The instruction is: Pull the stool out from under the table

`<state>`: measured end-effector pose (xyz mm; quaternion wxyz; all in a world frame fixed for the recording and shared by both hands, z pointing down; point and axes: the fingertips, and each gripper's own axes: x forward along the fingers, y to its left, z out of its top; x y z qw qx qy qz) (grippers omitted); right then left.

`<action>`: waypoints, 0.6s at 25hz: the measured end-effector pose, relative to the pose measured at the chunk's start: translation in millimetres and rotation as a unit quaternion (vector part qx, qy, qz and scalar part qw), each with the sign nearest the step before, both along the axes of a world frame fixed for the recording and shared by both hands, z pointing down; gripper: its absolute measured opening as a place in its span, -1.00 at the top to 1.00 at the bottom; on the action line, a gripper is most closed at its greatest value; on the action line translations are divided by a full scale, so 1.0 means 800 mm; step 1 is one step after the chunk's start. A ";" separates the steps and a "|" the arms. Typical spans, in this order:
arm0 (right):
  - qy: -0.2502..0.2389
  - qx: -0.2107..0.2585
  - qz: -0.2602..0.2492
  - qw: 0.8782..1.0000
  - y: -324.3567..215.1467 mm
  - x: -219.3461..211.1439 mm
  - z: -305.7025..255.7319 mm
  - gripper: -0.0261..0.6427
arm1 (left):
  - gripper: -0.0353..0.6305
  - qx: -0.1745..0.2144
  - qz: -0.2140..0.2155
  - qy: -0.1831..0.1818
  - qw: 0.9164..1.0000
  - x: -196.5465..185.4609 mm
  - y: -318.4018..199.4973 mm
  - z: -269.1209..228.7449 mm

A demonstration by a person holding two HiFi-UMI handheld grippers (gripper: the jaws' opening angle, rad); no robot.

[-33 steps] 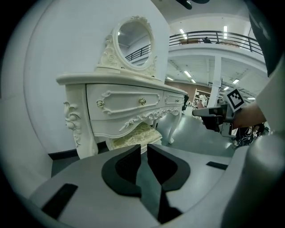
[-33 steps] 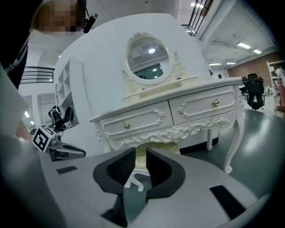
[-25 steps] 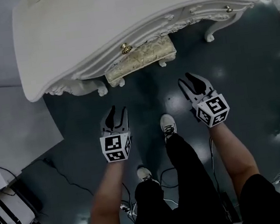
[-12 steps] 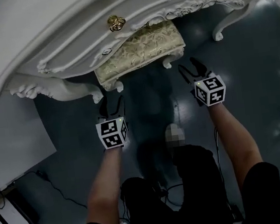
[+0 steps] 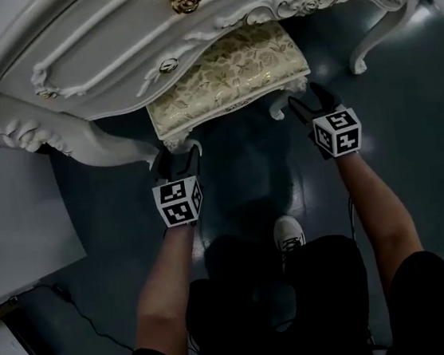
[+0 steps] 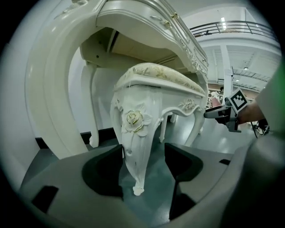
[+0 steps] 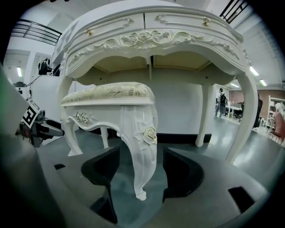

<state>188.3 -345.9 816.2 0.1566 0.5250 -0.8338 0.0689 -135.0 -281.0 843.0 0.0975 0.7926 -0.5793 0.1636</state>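
Standing tucked beneath the white carved bench with gold drawer knobs [image 5: 109, 42] [image 6: 58, 67] [image 7: 147, 26], the white carved stool with a cream and gold floral cushion [image 5: 226, 76] [image 6: 156, 80] [image 7: 107, 95] has only the near part of its seat showing past the bench's scrolled apron in the head view. Its feet rest on the glossy dark grey floor [image 5: 239, 186].

The left tool [image 5: 175, 156] [image 6: 143, 164] is held low at the stool's near left corner. Its jaws have just been opening and now stand wide, with the rose-carved left front leg [image 6: 133, 147] between them. The leg sits close against one black pad, with a clear gap to the other, and neither pad squeezes it.

The right tool [image 5: 309, 98] [image 7: 137, 171] is at the near right corner. Its jaws have likewise just been opening and are spread wide around the rose-carved right front leg [image 7: 141, 142], with floor visible on both sides of the leg.

Each tool's view catches the other tool's marker cube off to the side. The person's bare forearms reach forward from dark trousers, and one white shoe [image 5: 289, 233] is planted on the floor between them.
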 end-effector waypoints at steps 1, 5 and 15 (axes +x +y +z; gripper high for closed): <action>0.002 0.005 -0.002 1.000 -0.005 0.000 0.001 0.02 | 0.02 0.006 0.000 0.000 1.000 -0.001 -0.007 0.000; 0.005 0.018 -0.005 1.000 -0.026 -0.006 0.010 0.02 | 0.02 0.021 0.001 -0.006 1.000 -0.006 -0.031 0.004; -0.004 0.019 0.006 1.000 -0.046 -0.013 0.025 0.13 | 0.15 0.008 0.007 -0.005 1.000 -0.007 -0.046 0.014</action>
